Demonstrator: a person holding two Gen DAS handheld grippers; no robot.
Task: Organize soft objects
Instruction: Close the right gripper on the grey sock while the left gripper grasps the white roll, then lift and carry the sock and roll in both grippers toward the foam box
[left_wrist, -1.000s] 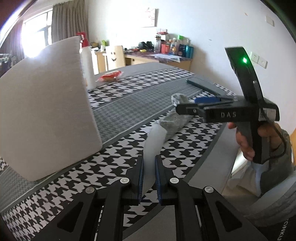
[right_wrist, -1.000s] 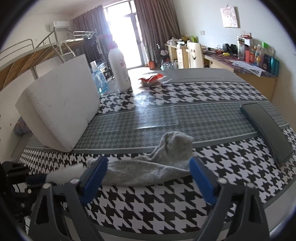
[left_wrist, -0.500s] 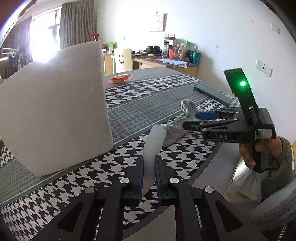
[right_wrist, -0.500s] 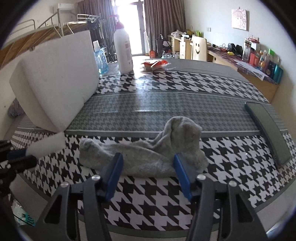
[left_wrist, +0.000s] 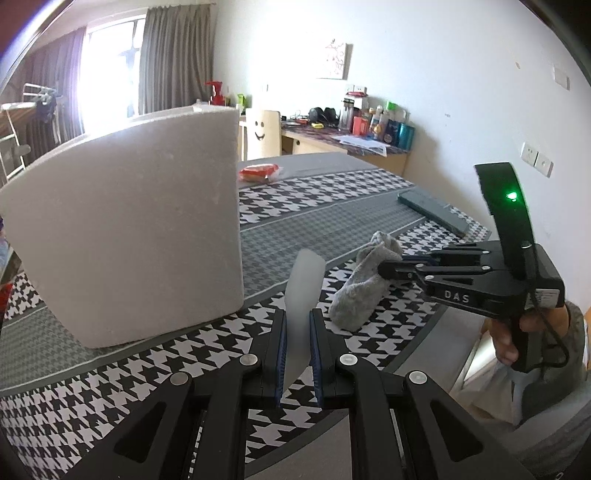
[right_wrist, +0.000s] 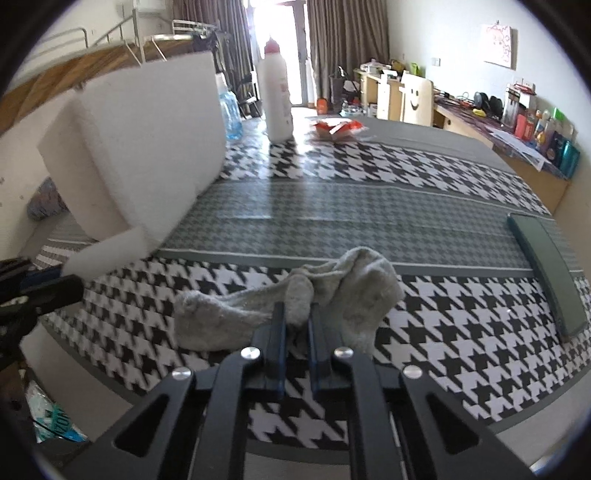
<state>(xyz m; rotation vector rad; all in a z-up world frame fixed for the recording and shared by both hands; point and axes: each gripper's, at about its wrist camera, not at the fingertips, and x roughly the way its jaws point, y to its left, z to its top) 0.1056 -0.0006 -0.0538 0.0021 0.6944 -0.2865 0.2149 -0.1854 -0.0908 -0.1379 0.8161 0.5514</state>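
Sock (right_wrist: 343, 295), grey and crumpled, is lying on the houndstooth-patterned tabletop (right_wrist: 424, 332) in the lower middle of the right wrist view, and the right gripper (right_wrist: 295, 325) is closing its blue-padded fingers (right_wrist: 279, 328) on a bunched fold of it, the gap between them now narrow and filled with grey fabric. In the left wrist view the same sock (left_wrist: 364, 282) is sitting right of centre, with the right gripper (left_wrist: 388, 267) reaching into it from the right edge (a green light is glowing on its upright handle) and a hand (left_wrist: 517, 332) wrapped around the grip at the lower right.

The left gripper (left_wrist: 297, 347) is pinching a pale, translucent white strip (left_wrist: 301, 291) between narrow fingers (left_wrist: 280, 347); the strip is standing up out of them in the lower middle of the frame. What the strip is made of is hard to tell.

A big white foam block (left_wrist: 140, 221) is standing tilted on the tabletop, filling the left of that view. A dark flat case (right_wrist: 550, 269) is lying at the right edge of the right wrist view, well apart from the sock. Farther back, a white bottle (right_wrist: 275, 99) and a red packet (right_wrist: 338, 127) are resting near the upper middle.
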